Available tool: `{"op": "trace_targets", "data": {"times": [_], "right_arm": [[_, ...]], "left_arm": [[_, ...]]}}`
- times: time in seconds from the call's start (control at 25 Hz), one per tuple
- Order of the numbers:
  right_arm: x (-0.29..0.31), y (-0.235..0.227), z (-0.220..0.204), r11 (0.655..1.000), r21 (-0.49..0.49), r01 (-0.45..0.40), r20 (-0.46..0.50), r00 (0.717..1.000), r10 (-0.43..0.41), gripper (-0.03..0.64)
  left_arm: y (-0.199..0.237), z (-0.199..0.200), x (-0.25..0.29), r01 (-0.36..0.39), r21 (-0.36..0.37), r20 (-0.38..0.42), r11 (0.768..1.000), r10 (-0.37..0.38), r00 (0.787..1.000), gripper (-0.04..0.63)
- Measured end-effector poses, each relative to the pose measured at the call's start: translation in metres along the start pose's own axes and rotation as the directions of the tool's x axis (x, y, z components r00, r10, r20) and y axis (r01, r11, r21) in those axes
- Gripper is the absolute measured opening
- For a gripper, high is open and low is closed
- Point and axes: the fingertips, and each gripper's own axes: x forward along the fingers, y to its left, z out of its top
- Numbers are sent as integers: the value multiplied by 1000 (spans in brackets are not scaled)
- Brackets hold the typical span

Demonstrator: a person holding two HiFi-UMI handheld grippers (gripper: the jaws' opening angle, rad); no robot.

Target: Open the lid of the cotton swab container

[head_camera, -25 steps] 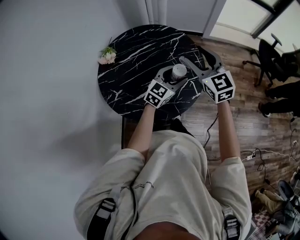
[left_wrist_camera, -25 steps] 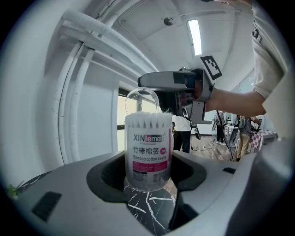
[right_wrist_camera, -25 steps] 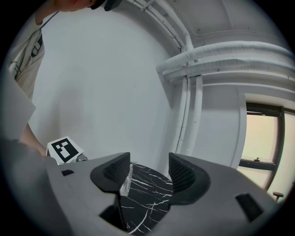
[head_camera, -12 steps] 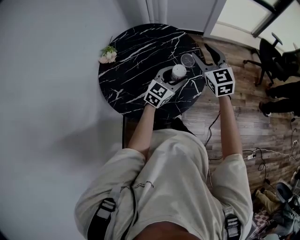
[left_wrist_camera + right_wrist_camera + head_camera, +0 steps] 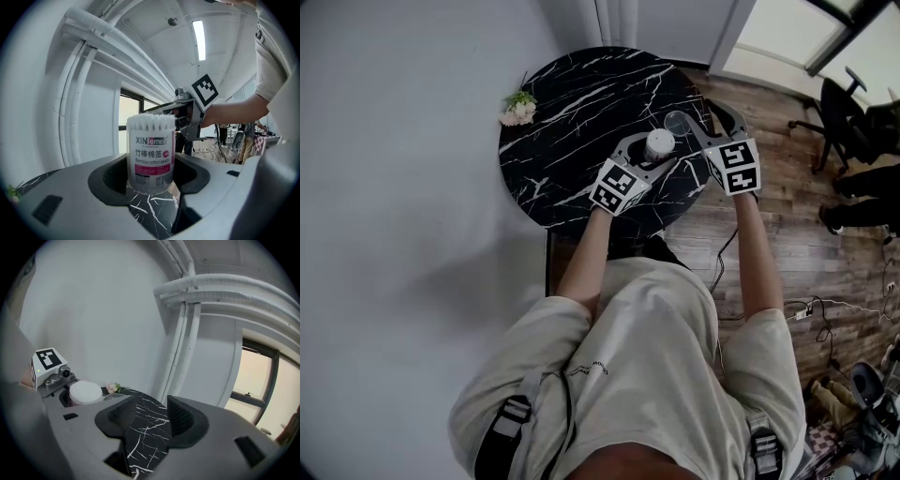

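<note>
My left gripper [image 5: 152, 180] clamped the cotton swab container [image 5: 151, 150] upright on the marble table [image 5: 572, 112], swab tips bare. My right gripper [image 5: 149, 416] had just been closing, half-open, nothing between its jaws. The clear lid [image 5: 675, 120] lay just left, faint; contact I couldn't tell.

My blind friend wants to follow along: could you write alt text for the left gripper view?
An open cotton swab container, white swab tips showing and no lid on, stands on a black marble table between the grey fingers of the left gripper. Behind it, at right, a person's arm holds the right gripper with its square-marker cube.
</note>
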Motion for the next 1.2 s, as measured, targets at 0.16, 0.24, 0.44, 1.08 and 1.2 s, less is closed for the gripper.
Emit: {"op": "trace_targets", "data": {"times": [0.16,0.24,0.44,1.08,1.2], "right_arm": [[4,12,-11,1000,-2,-19,-24,1000,19,230],[3,14,-13,1000,9,-22,-26,999,22,230],[3,17,-15,999,33,-37,-21,999,38,229],[-25,33,14,939,255,-230,205,962,180,230],[-39,43,12,923,265,-280,237,946,219,230]], "left_arm": [[0,1,0,-1,5,4,1000,1,1000,265],[1,3,-1,-4,6,6,1000,4,1000,265],[2,5,-2,-9,6,11,1000,9,1000,265],[7,4,-5,-37,-21,25,999,37,999,265],[11,4,-8,-48,-23,24,999,49,999,265]]}}
